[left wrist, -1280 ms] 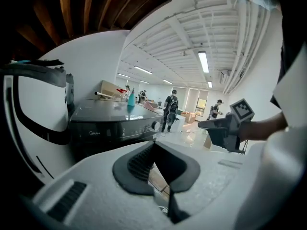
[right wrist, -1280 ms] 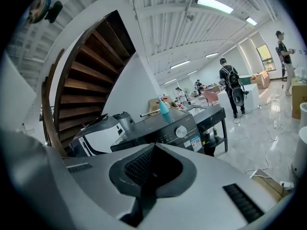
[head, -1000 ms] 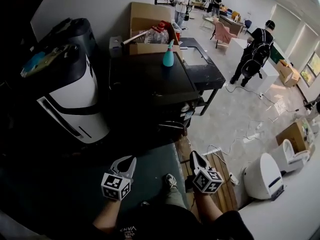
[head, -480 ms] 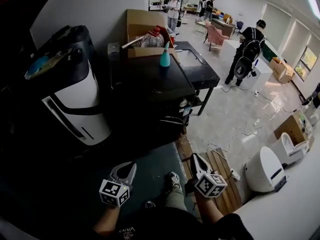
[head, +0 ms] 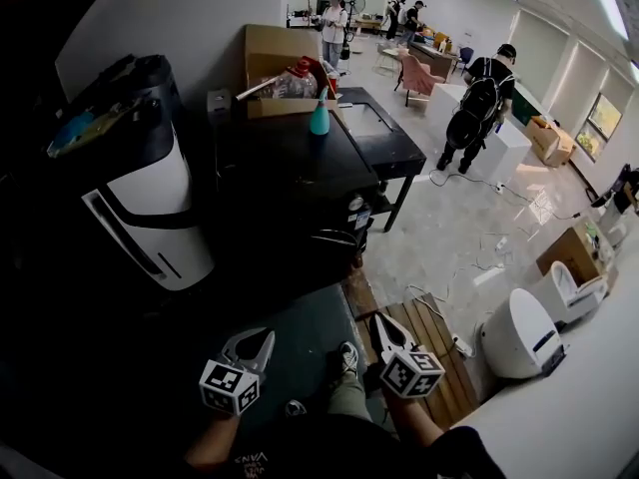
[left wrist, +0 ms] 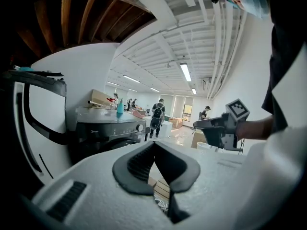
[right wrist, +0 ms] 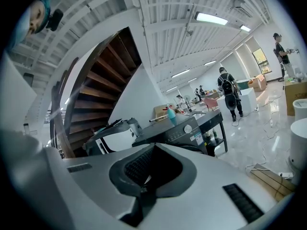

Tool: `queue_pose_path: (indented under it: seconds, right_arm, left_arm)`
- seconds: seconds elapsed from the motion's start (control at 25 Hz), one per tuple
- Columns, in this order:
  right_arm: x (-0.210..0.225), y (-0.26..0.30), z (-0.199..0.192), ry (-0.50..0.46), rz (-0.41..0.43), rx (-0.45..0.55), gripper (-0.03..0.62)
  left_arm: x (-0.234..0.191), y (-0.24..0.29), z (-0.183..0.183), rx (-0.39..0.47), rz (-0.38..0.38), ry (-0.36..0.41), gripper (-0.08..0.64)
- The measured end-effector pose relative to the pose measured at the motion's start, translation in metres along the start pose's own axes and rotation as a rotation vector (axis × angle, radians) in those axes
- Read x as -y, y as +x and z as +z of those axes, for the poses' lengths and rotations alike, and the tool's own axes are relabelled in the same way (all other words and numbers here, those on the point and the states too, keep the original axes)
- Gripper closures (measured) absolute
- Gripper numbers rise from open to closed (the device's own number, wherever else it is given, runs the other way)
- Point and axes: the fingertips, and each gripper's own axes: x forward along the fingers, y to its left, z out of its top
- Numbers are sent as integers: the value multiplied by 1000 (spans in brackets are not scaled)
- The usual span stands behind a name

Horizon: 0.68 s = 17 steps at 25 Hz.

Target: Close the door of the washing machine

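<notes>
Your left gripper (head: 252, 345) and right gripper (head: 382, 325), both clenched on nothing, sit lower centre; washing machine (head: 300, 183) mid-frame above them, well apart

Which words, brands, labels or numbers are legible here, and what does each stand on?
"Midea": faint, on the washing machine front panel.
White sticker on the machine's front: too small to read.
Print on the person's shirt: too blurred to read.
</notes>
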Motion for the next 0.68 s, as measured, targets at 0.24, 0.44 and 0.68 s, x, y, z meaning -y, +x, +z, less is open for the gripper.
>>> queue_pose_path:
  seconds: [0.24, 0.44, 0.68]
  right_arm:
    - [-1, -5, 3, -4, -23, 15, 594]
    - [0, -2, 8, -1, -30, 29, 594]
    - [6, 4, 5, -12, -46, 28, 594]
  left_arm:
    - [6, -3, 0, 8, -12, 2, 549]
    - [2, -1, 1, 11, -1, 3, 549]
    - [-5, 4, -1, 11, 9, -2, 549]
